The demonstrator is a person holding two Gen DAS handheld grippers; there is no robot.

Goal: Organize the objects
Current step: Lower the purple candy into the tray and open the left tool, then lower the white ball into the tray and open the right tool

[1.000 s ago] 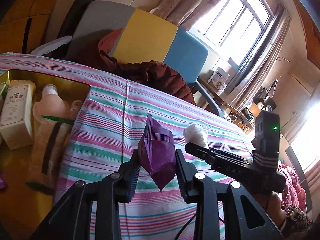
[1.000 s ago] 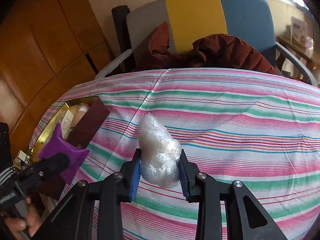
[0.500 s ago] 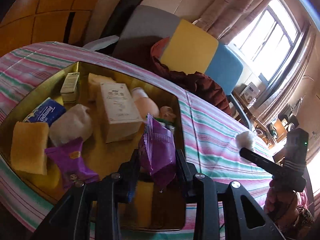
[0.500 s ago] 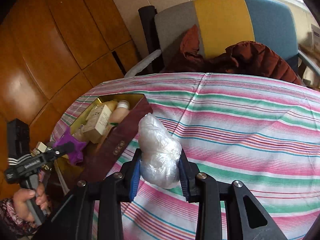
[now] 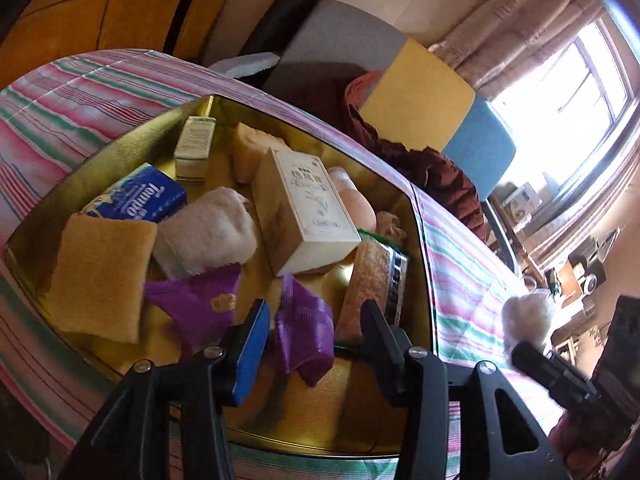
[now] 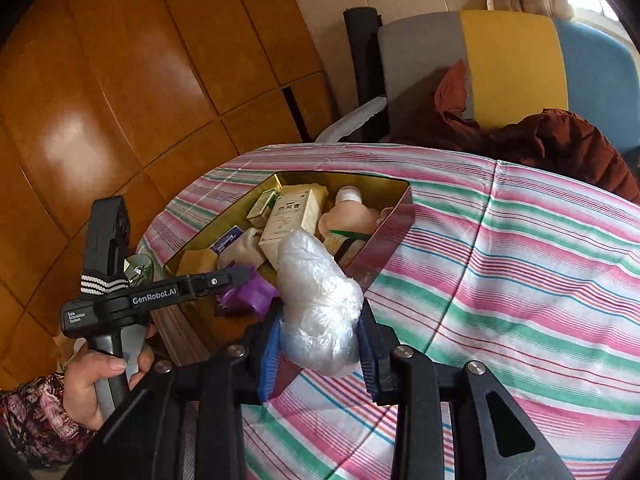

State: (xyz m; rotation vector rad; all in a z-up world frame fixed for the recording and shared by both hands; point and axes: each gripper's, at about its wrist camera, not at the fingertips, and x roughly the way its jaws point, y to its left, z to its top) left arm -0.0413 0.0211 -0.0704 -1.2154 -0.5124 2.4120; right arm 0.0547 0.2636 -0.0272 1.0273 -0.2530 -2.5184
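Observation:
A gold tin box (image 5: 420, 240) (image 6: 400, 216) sits on the striped table and holds several items. My left gripper (image 5: 316, 332) is open over the near end of the box. A purple snack packet (image 5: 304, 332) sits between its spread fingers, apart from both pads, beside a second purple packet (image 5: 196, 300). My right gripper (image 6: 320, 344) is shut on a white plastic bag bundle (image 6: 316, 304) and holds it just above the near right corner of the box. The bundle also shows in the left wrist view (image 5: 528, 316).
The box holds a cream carton (image 5: 308, 208), a blue tissue pack (image 5: 140, 200), a yellow sponge (image 5: 96, 276), a white cloth (image 5: 208, 232), a small green-white box (image 5: 194, 148) and a peach bottle (image 5: 354, 200). A chair with a brown jacket (image 6: 560, 140) stands behind the table.
My left gripper moved over the box and its jaws opened, letting go of the purple packet. My right gripper carried the bag bundle left toward the box.

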